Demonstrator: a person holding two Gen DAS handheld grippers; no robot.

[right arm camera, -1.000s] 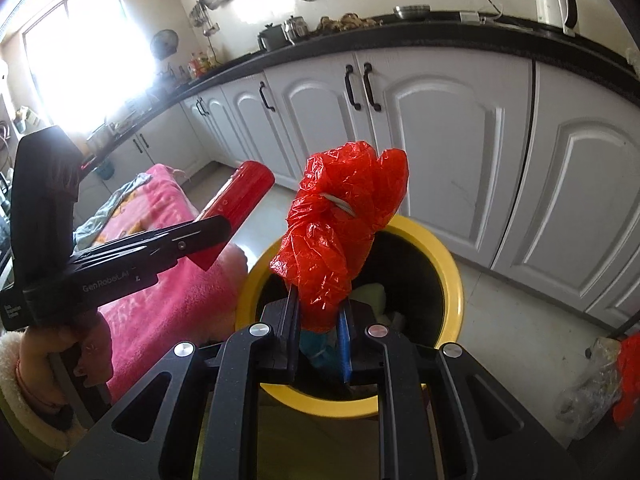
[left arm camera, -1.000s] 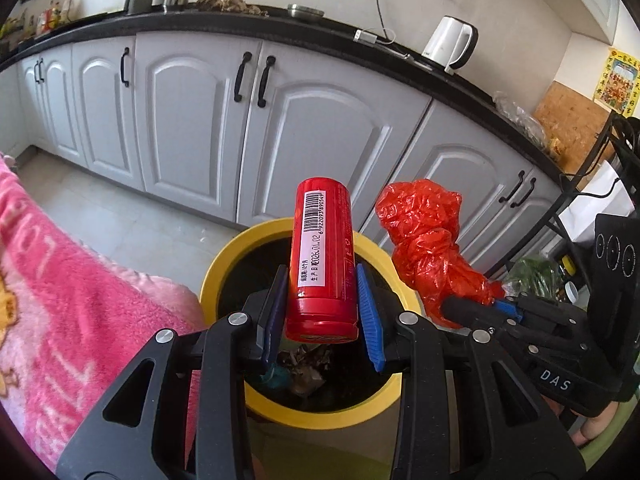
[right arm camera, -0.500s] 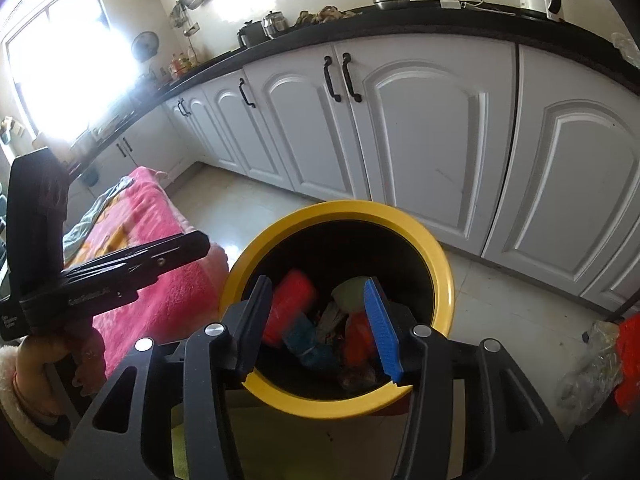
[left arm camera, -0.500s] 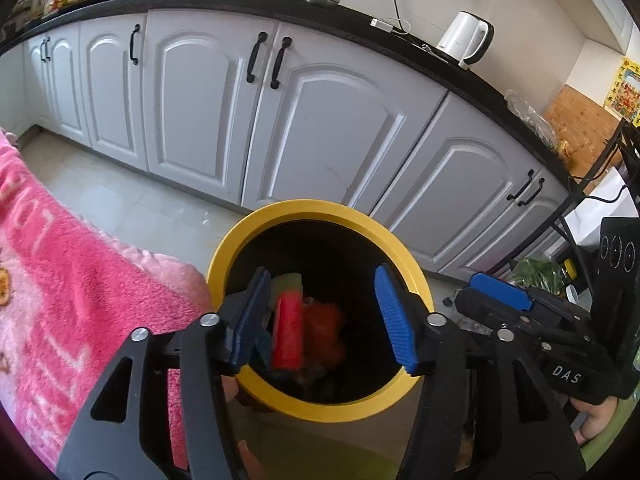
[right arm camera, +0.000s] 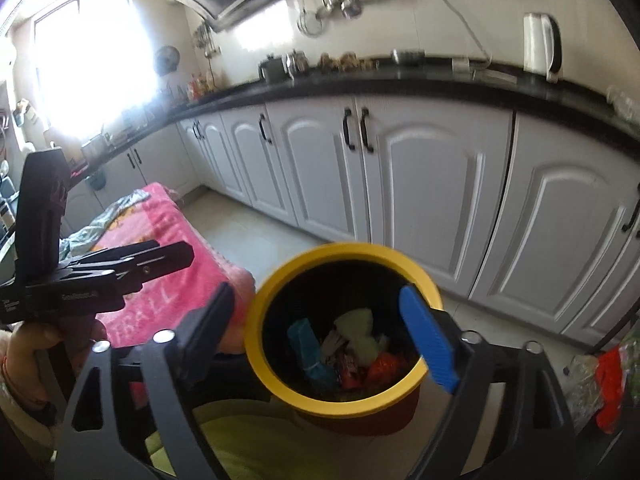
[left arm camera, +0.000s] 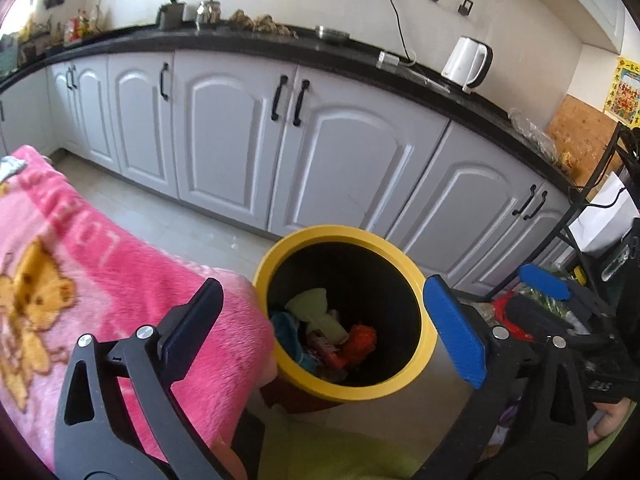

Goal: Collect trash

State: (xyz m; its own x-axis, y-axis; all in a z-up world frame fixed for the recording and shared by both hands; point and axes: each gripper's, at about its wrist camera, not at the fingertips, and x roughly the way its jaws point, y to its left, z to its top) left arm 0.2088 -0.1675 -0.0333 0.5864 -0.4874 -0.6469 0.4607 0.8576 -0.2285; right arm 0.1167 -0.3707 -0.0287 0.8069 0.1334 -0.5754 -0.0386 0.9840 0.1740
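Observation:
A bin with a yellow rim (left arm camera: 344,240) stands on the floor below both grippers. Inside it lie a crumpled red bag (left arm camera: 360,338), a pale green piece (left arm camera: 316,308) and other mixed trash. My left gripper (left arm camera: 320,286) hangs above the bin, its jaws opening wide with nothing held between them. My right gripper (right arm camera: 316,290) is also over the bin (right arm camera: 344,250), jaws opening, nothing between the pads; the red bag (right arm camera: 384,364) lies far below in the bin. Each gripper shows in the other's view: the right gripper (left arm camera: 532,296) and the left gripper (right arm camera: 172,252).
A pink blanket (left arm camera: 100,260) lies left of the bin, touching it. White cabinets (left arm camera: 224,140) under a black counter with a white kettle (left arm camera: 468,64) run behind. A black rack (left arm camera: 592,200) and bagged items (right arm camera: 608,380) are on the right. A green surface (right arm camera: 248,440) is below.
Both grippers opened: the left let go of a red can, the right of the red bag, and both dropped into the bin. Both grippers then rose and drew back.

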